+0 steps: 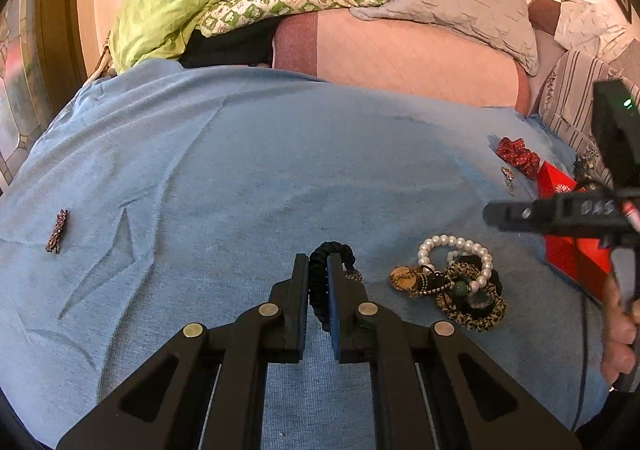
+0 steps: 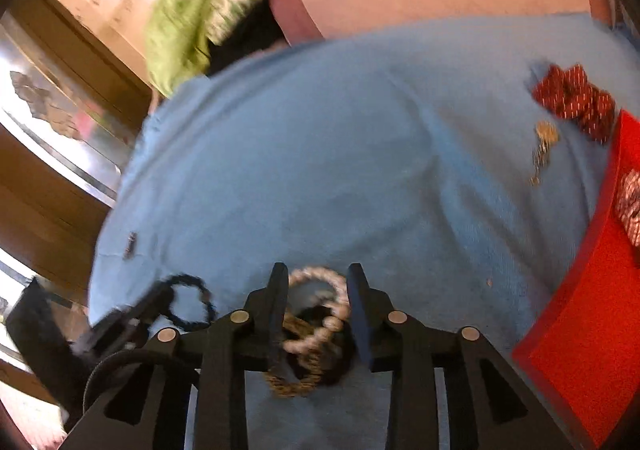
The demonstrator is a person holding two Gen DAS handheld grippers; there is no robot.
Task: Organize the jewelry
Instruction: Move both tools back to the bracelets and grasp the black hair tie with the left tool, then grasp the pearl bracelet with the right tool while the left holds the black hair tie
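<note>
Our left gripper [image 1: 318, 274] has its jaws closed on a black braided cord bracelet [image 1: 326, 264], whose loop stands up past the tips, lifted just off the light blue cloth [image 1: 240, 154] spread over the bed. Our right gripper [image 2: 318, 290] hangs with its jaws parted around a tangled heap of jewelry [image 2: 312, 346]: a white pearl bead bracelet [image 2: 320, 282] over a leopard-print scrunchie [image 2: 292, 378]. The pads do not seem to press on it, though blur makes this hard to judge. The heap lies straight ahead between those jaws, so we judge the right hand nearest it. A red tray [image 2: 580, 330] sits to the right, its long side running away from us, holding a patterned piece at its far edge. A dark red dotted scrunchie [image 2: 576, 98] and a small gold chain [image 2: 544, 146] lie just outside it.
</note>
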